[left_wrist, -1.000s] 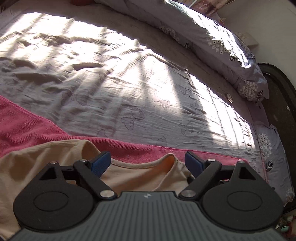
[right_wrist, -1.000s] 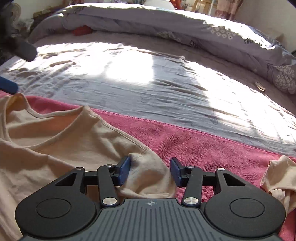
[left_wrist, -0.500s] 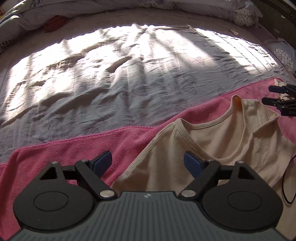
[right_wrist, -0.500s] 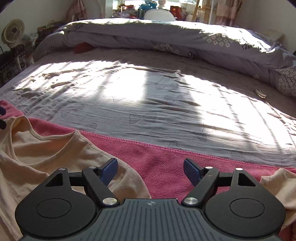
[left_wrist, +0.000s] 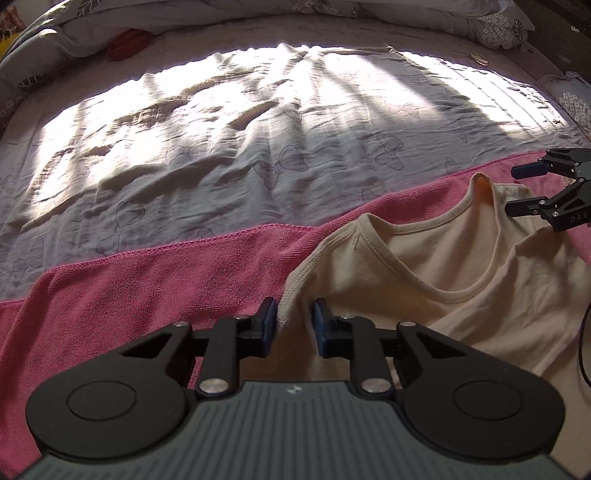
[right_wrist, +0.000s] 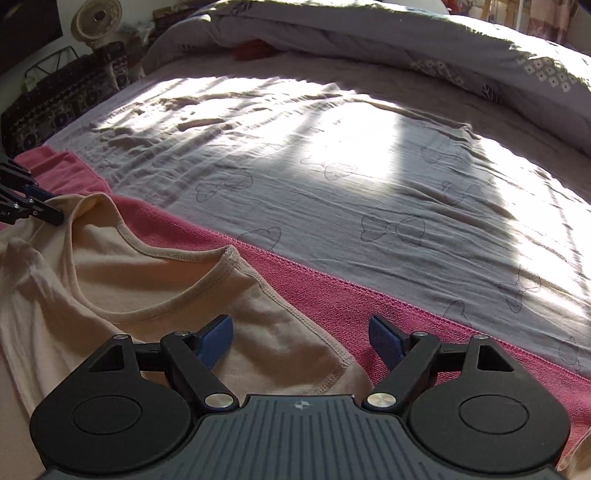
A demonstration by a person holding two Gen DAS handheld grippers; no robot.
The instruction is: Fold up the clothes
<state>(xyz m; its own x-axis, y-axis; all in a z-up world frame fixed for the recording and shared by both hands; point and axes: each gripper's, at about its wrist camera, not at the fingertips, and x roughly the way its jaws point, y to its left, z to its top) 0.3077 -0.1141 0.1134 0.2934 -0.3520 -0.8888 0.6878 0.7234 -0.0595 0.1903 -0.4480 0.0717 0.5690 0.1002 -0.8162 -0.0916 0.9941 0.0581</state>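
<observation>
A beige shirt [left_wrist: 443, 266] lies neck-up and rumpled on a pink towel [left_wrist: 147, 288] spread over the bed. My left gripper [left_wrist: 293, 323] sits low at the shirt's left shoulder. Its jaws are closing, with the sleeve edge lying between the blue pads, which still stand apart. In the right wrist view my right gripper [right_wrist: 301, 338] hovers over the other sleeve of the shirt [right_wrist: 129, 277]. Its jaws are opening, with the hem under the gap and neither pad pressing it. Each gripper shows at the edge of the other view: right gripper [left_wrist: 511, 189], left gripper [right_wrist: 55, 206].
Beyond the pink towel [right_wrist: 332, 295], a sunlit grey sheet [left_wrist: 258, 129] with bow prints covers the bed. A patterned duvet [right_wrist: 443, 48] is piled along the far side. A small fan [right_wrist: 96, 16] stands off the bed, and a dark cable [left_wrist: 583, 350] hangs at the right.
My left gripper swung over to the shirt's left shoulder, dropped lower, and narrowed its jaws around the sleeve edge. My right gripper's jaws spread wider off the sleeve it was bunching.
</observation>
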